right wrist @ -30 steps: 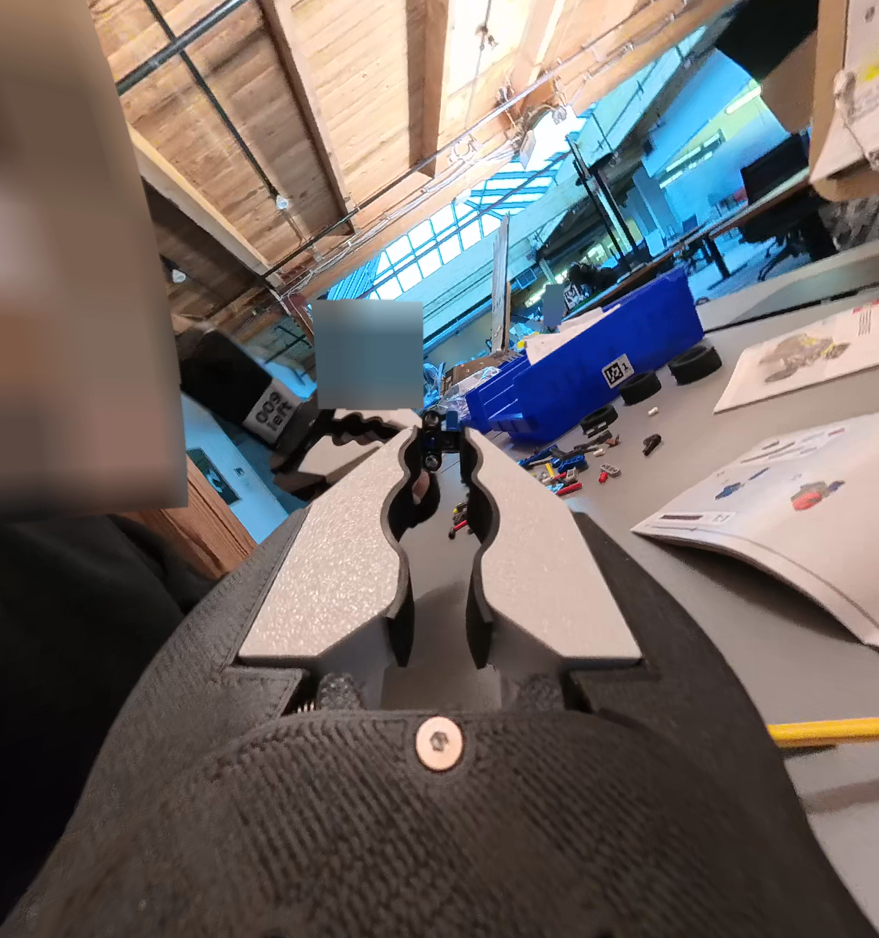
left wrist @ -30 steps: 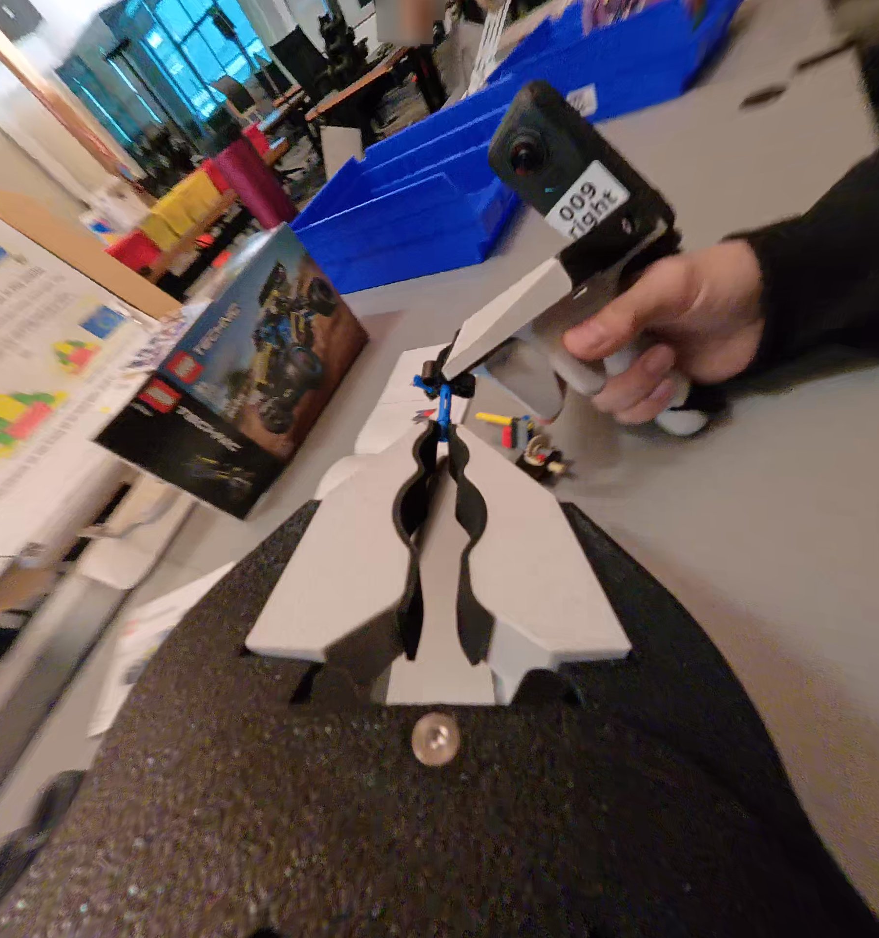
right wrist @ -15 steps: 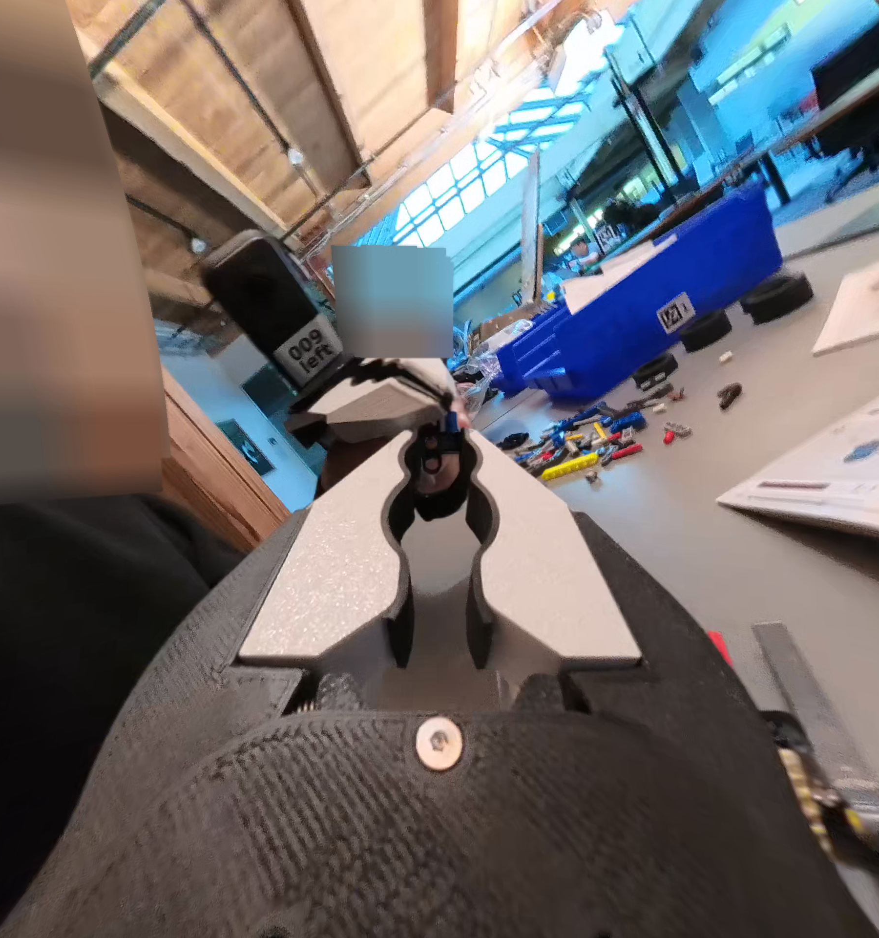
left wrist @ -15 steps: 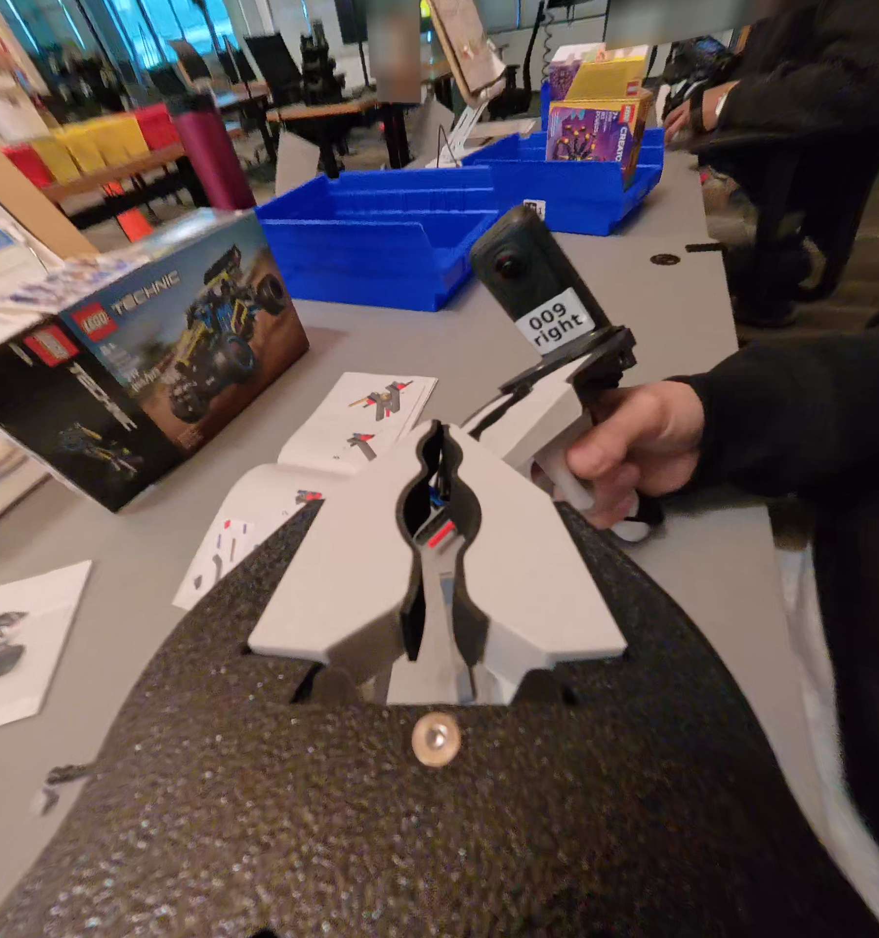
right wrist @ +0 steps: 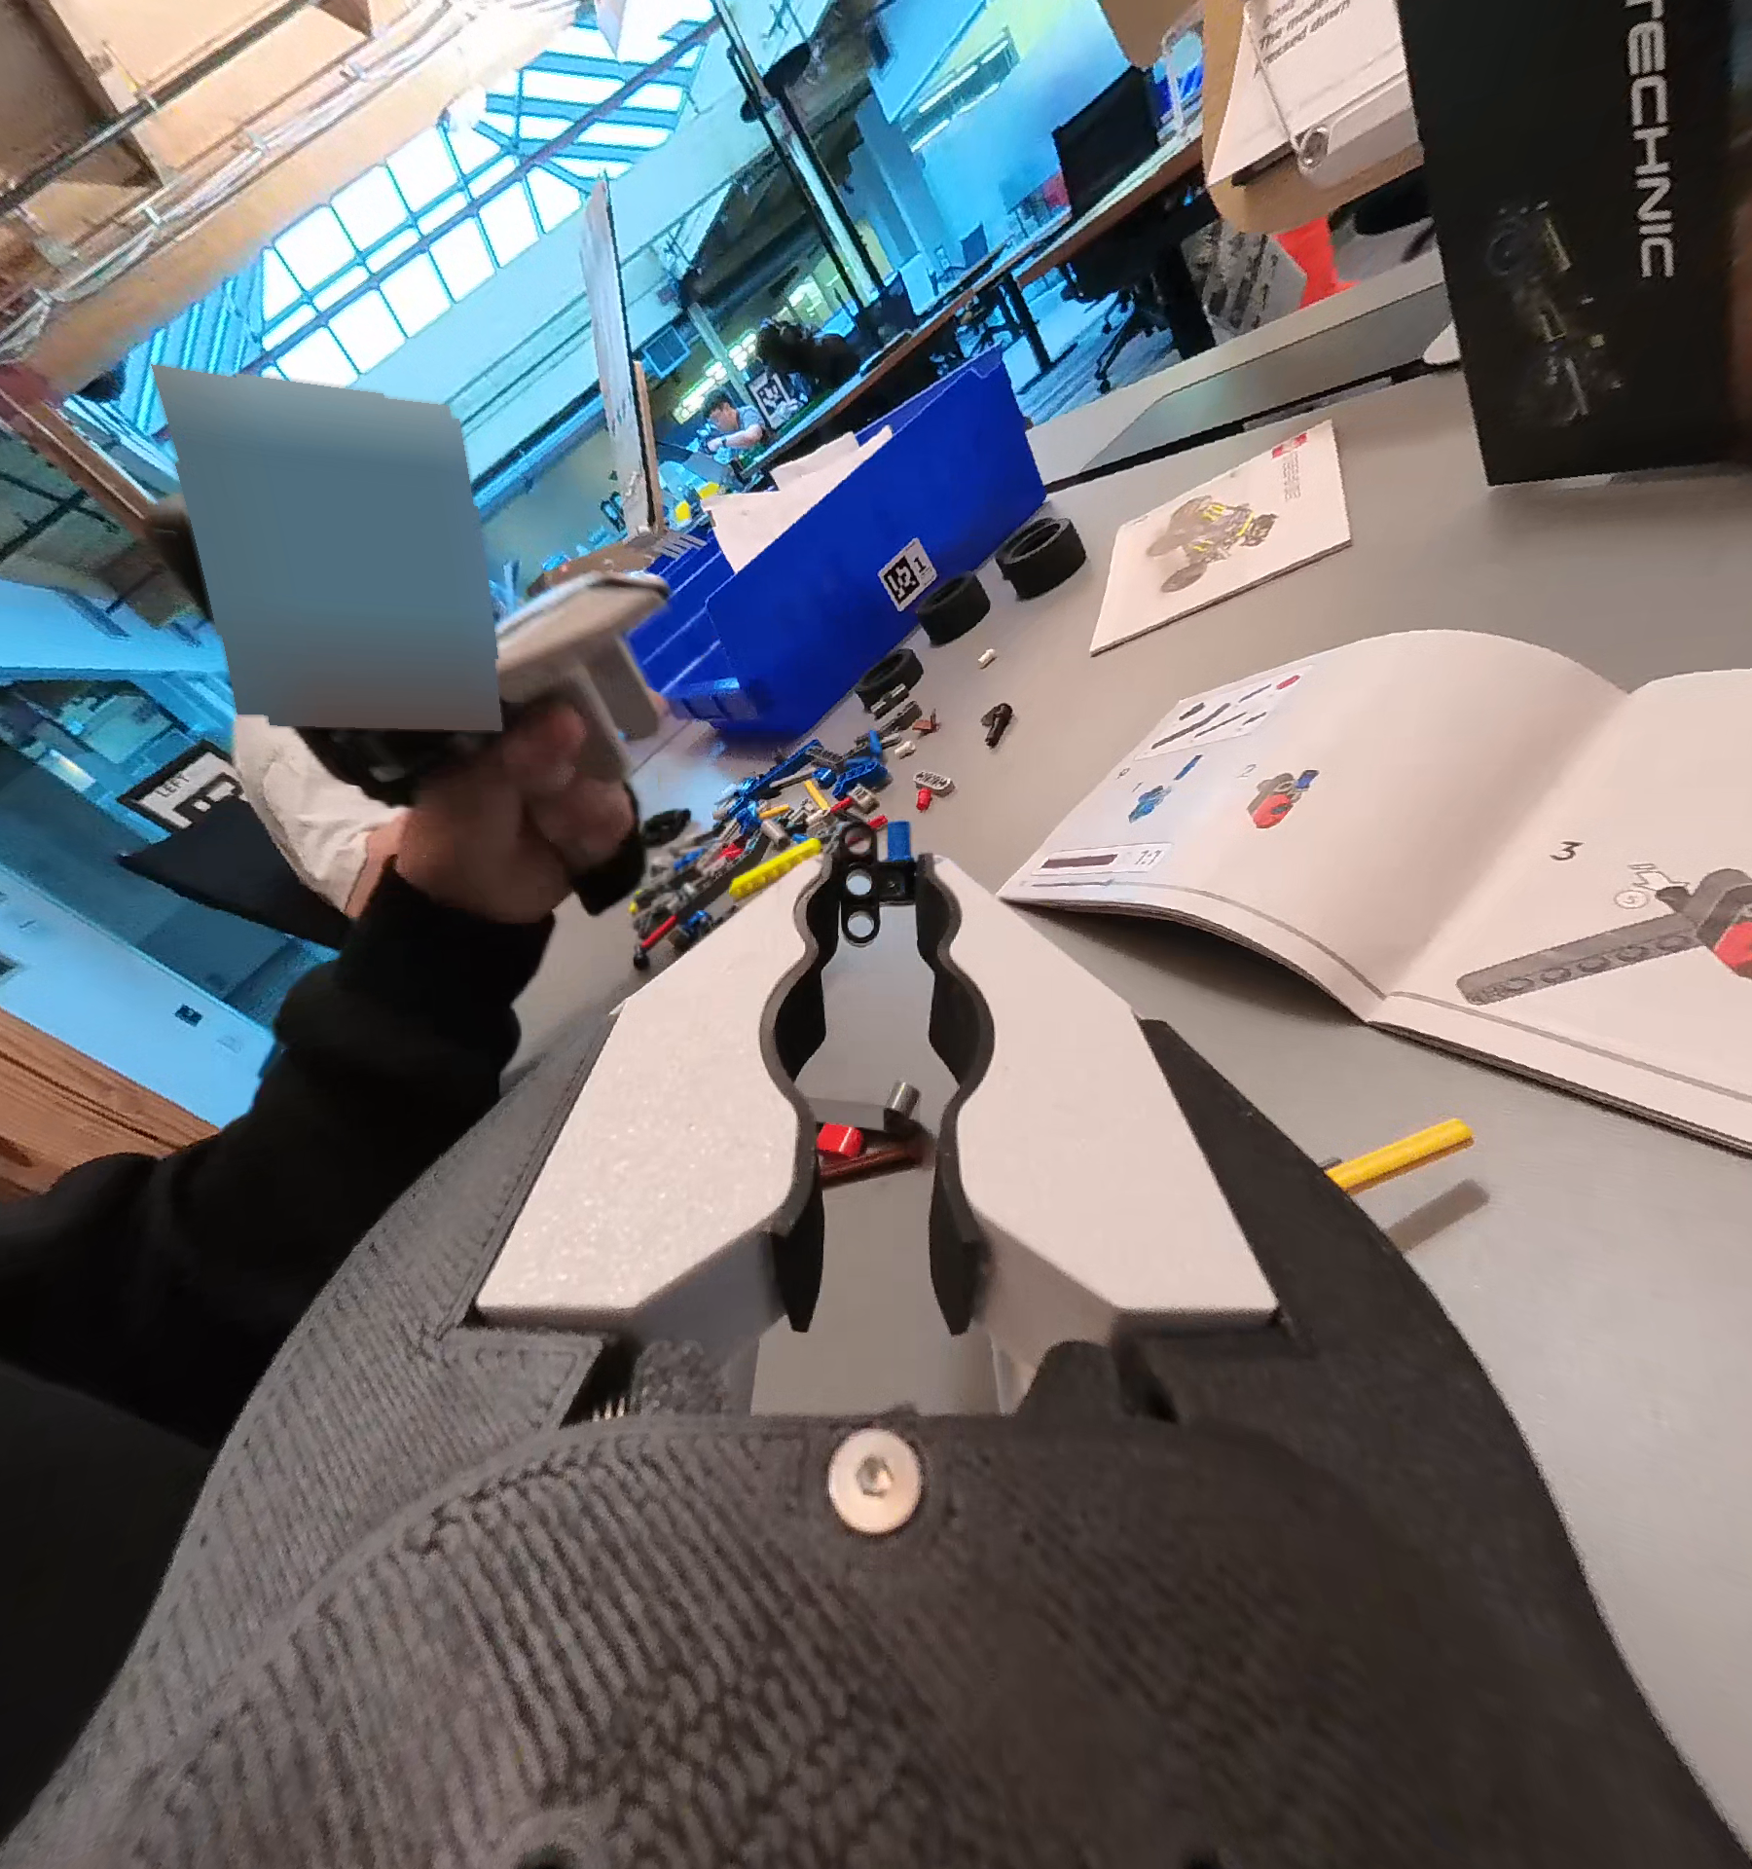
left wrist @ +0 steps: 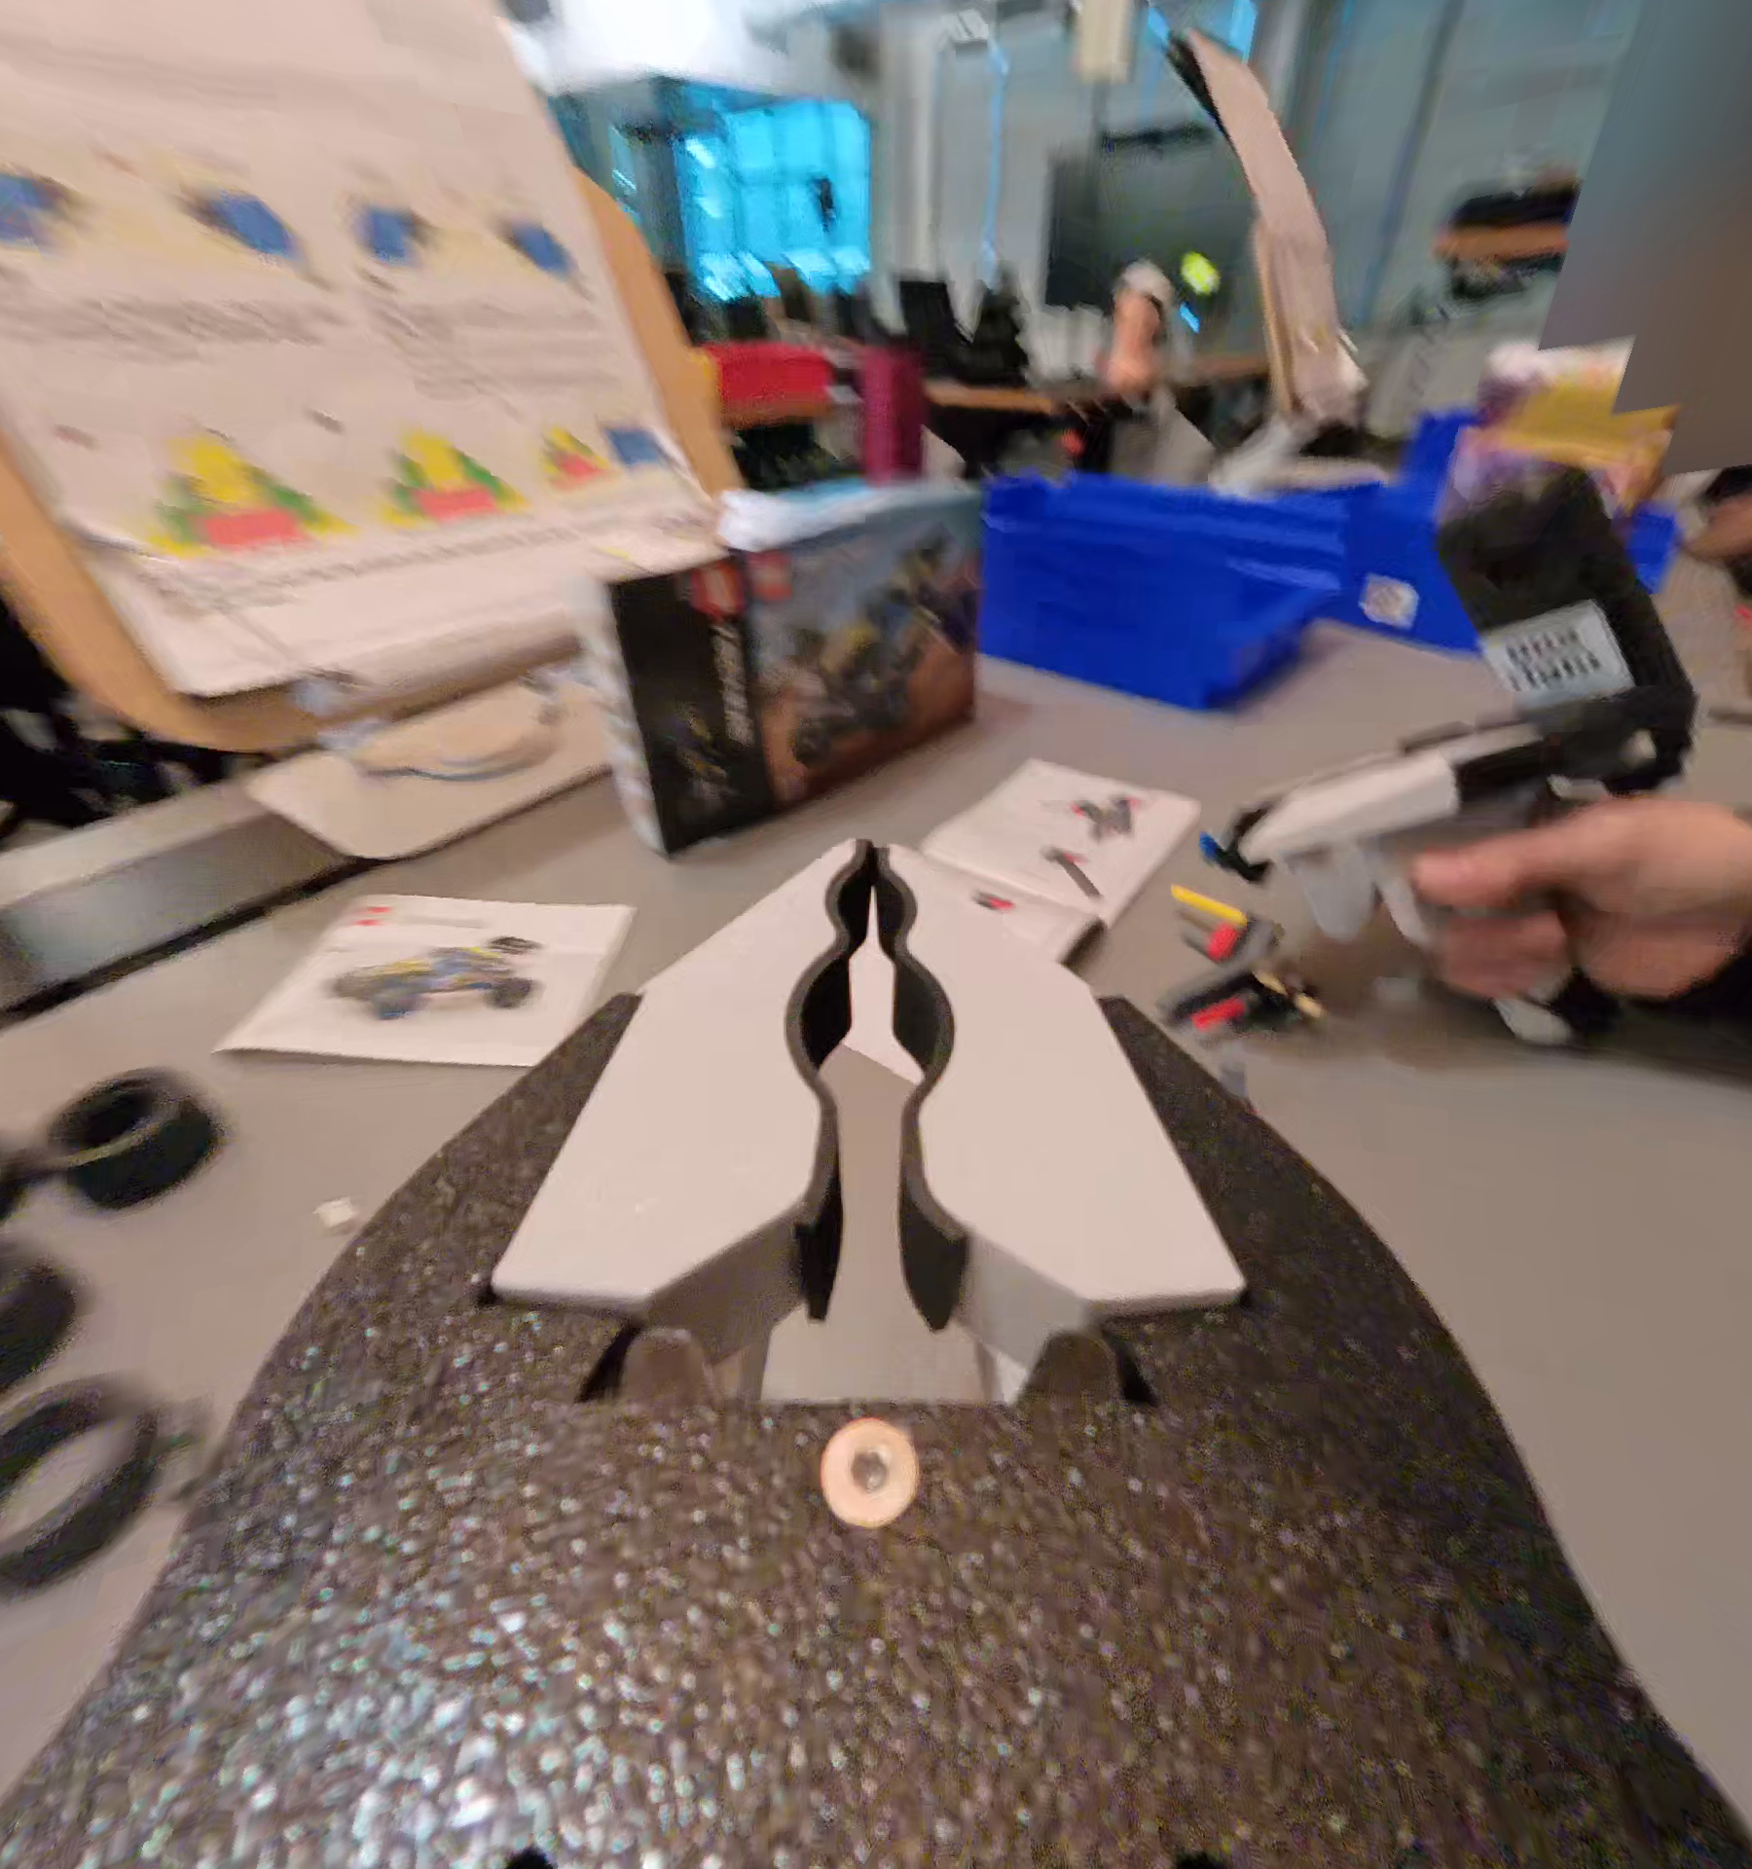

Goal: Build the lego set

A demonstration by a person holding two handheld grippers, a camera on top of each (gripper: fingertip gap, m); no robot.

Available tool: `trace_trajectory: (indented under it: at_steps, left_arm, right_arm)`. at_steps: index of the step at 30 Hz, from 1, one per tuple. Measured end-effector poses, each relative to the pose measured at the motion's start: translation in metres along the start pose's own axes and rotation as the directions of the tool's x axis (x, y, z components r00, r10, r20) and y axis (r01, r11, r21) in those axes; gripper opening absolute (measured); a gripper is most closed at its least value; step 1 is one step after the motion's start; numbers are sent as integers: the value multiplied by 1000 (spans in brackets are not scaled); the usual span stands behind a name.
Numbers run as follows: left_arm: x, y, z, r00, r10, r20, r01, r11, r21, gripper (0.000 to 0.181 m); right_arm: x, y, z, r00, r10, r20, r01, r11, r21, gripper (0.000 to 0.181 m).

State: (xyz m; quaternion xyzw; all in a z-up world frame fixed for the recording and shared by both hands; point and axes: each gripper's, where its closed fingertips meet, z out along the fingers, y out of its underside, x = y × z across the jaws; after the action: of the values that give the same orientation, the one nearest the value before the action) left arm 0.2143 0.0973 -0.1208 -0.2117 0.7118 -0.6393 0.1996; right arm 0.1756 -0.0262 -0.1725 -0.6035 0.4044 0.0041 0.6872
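My right gripper (right wrist: 874, 872) is shut on a small black lego piece with round holes (right wrist: 860, 902) that carries a blue pin (right wrist: 898, 837). It holds this above the grey table (right wrist: 1458, 1365). In the left wrist view the right gripper (left wrist: 1224, 855) is off to the right with a bit of blue at its tip. My left gripper (left wrist: 870, 872) is shut and empty above the table. It is raised at the left in the right wrist view (right wrist: 589, 617). A pile of loose lego parts (right wrist: 771, 819) lies between the two grippers.
An open instruction booklet (right wrist: 1408, 860) lies right of the right gripper, with a yellow axle (right wrist: 1398, 1153) near it. A red part (right wrist: 840, 1138) lies under its fingers. Black tyres (left wrist: 134, 1138), the set's box (left wrist: 791, 657), a leaflet (left wrist: 427, 976) and blue bins (left wrist: 1135, 587) are around.
The grippers were tip to tip at the small piece. My left gripper has let go and swung away to the left. The right gripper keeps the piece and has dropped nearer the table.
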Motion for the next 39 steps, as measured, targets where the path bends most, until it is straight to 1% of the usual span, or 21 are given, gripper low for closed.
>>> trace_trajectory:
  at_steps: [2,5,7,8,9,12,15,16,17,18,20,23,25,28,30,31,33,36,37,38,39]
  left_arm:
    - [-25,-24,-32,994,-21,104,13,997,78,0]
    - [-48,-47,-75,972,-4,234,-22,994,105,0]
    - [-58,-56,-99,946,17,324,-53,994,101,0]
    - [-63,-56,-108,932,11,362,-44,996,84,0]
    - [-66,-49,-110,929,13,370,-28,999,37,0]
    - [-72,-1,-103,941,69,331,5,976,-217,0]
    - [-74,51,-89,966,58,251,56,902,-428,0]
    - [-76,63,-83,974,93,207,21,873,-488,3]
    - [-83,73,-78,974,167,152,-58,835,-547,8]
    - [-89,82,-73,967,245,76,-151,783,-604,13]
    - [-95,96,-63,944,310,-111,-299,668,-682,16]
    - [-99,112,-52,908,278,-313,-418,566,-711,12]
    - [-102,121,-46,884,256,-391,-467,522,-714,13]
    - [-103,133,-37,863,220,-455,-500,494,-711,13]
    - [-108,140,-34,860,214,-463,-507,460,-729,13]
    - [-109,143,-34,859,205,-468,-509,441,-739,9]
    - [-111,144,-33,867,183,-463,-494,431,-755,9]
    - [-114,144,-38,880,158,-448,-471,406,-783,3]
    - [-115,143,-37,881,170,-442,-471,409,-782,3]
    - [-113,140,-36,879,178,-442,-474,429,-769,3]
    - [-109,134,-34,879,183,-441,-472,466,-748,3]
  right_arm:
    - [-1,-1,-1,1000,8,14,-8,1000,7,13]
    - [-1,-2,-2,999,23,24,-23,1000,13,13]
    - [0,-2,-2,999,33,27,-34,999,14,13]
    - [-1,-2,-1,999,36,34,-37,999,11,13]
    - [-1,-1,-1,999,38,34,-38,999,9,13]
    - [-2,0,0,999,35,41,-35,999,-4,13]
    - [-3,1,1,999,30,44,-30,1000,-8,13]
    - [-4,2,1,998,33,52,-32,999,-13,13]
    - [-5,2,1,997,38,63,-36,999,-20,13]
    - [-4,2,2,997,40,61,-39,999,-21,13]
    - [-6,3,2,997,35,74,-33,999,-25,13]
    - [-9,5,3,996,27,85,-24,999,-39,13]
    - [-8,5,3,996,35,85,-31,999,-43,13]
    - [-8,5,3,994,48,97,-44,998,-42,13]
    - [-8,4,3,993,53,105,-49,998,-40,13]
    - [-8,4,3,993,55,105,-51,998,-41,13]
    - [-9,5,3,992,58,111,-53,998,-45,13]
    - [-9,5,3,991,64,117,-59,997,-45,13]
    - [-9,5,3,990,67,120,-62,997,-46,13]
    - [-9,5,3,990,72,120,-67,997,-45,13]
    - [-8,4,3,990,76,121,-72,996,-44,13]
